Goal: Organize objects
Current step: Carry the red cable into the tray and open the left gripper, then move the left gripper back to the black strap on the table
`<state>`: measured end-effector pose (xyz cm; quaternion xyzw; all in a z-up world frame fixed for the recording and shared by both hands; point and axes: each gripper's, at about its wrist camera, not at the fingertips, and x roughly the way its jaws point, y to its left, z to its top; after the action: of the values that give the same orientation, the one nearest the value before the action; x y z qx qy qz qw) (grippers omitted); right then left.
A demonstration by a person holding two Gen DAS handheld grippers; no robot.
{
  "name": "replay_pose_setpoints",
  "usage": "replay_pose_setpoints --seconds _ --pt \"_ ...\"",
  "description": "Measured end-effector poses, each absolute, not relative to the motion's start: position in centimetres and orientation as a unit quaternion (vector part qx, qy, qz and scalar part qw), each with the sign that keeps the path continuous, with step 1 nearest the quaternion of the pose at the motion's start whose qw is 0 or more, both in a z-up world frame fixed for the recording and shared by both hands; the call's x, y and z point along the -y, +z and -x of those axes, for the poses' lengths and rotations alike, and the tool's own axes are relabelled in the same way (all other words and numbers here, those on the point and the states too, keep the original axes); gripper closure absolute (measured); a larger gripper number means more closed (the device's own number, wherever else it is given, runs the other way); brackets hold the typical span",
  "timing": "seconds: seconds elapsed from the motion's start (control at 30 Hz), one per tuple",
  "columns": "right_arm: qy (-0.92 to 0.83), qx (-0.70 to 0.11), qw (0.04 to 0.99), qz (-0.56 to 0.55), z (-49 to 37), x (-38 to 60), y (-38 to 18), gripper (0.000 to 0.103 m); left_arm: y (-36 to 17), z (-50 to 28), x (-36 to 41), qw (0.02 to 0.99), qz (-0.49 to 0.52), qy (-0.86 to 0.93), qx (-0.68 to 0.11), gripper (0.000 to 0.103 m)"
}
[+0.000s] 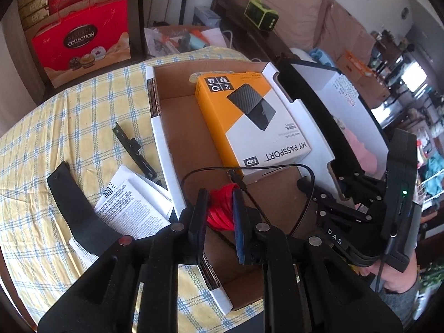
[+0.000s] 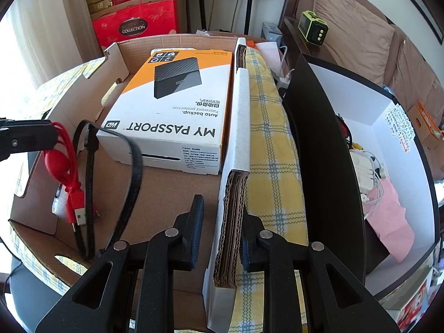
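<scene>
Nearest the left lens, the left gripper [image 1: 220,211] has its two black fingers pinched on a bundle of red cable [image 1: 222,208], held just above the floor of the open brown cardboard tray with white outer walls [image 1: 163,144]. Nearest the right lens, the right gripper [image 2: 219,238] straddles the tray's right corrugated wall [image 2: 230,222]: the outer finger looks to touch the wall, the inner one stands a little off it, so a firm clamp cannot be told — braced at most.

The largest risk is the tray itself. If the right gripper's hold is loose, a push from the left side could slide it across the yellow-and-blue checked tablecloth [image 1: 69,105] toward the black-and-white open box [image 2: 347,138] just beside it.

Next, the orange-and-white "MY PASSPORT" hard-drive carton [image 1: 249,119] lies flat in the far half of the tray; a cable dropped against it would perch on its near edge.

Then the thin black cable [image 2: 133,172], looping loosely through the near half of the tray — its loop crosses in front of the left fingers and could snag on them as they withdraw.

Smallest, the red bundle: its USB plug [image 2: 77,211] dangles free below the grip, so the coil may spring open on release or the plug may drape over the tray's wall.
</scene>
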<state>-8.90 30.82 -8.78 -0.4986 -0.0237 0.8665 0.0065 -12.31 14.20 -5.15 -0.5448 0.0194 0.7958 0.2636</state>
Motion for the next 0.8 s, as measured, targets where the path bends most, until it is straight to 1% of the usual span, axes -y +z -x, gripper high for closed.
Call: replay_pose_setpoints --seconds 0.1,0.23,0.27,0.3,0.43,0.5,0.57,0.8 --pt "0.866 0.024 0.006 0.499 8.9 -30.8 -8.8 0.081 -5.0 12.5 -13.5 0.277 0.556 0.784 0.011 0.073" --pt "0.866 0.024 0.006 0.499 8.9 -30.8 -8.8 0.081 -3.4 12.4 -12.5 0.279 0.541 0.794 0.019 0.068" --pt "0.866 0.024 0.006 0.499 9.0 -30.8 -8.8 0.081 -3.0 12.4 -12.0 0.278 0.537 0.796 0.023 0.065" --pt "0.866 0.024 0.006 0.499 8.9 -30.8 -8.8 0.081 -2.6 12.4 -11.5 0.274 0.532 0.801 0.026 0.061" --pt "0.867 0.023 0.006 0.498 8.9 -30.8 -8.8 0.081 -1.8 13.0 -9.2 0.254 0.522 0.813 0.041 0.054" --pt "0.867 0.023 0.006 0.498 8.9 -30.8 -8.8 0.081 -2.0 13.4 -7.8 0.233 0.520 0.820 0.043 0.047" --pt "0.867 0.023 0.006 0.498 8.9 -30.8 -8.8 0.081 -2.5 13.8 -6.4 0.210 0.522 0.825 0.045 0.042" --pt "0.867 0.022 0.007 0.498 8.9 -30.8 -8.8 0.081 -5.9 14.5 -2.8 0.152 0.550 0.820 0.048 0.041"
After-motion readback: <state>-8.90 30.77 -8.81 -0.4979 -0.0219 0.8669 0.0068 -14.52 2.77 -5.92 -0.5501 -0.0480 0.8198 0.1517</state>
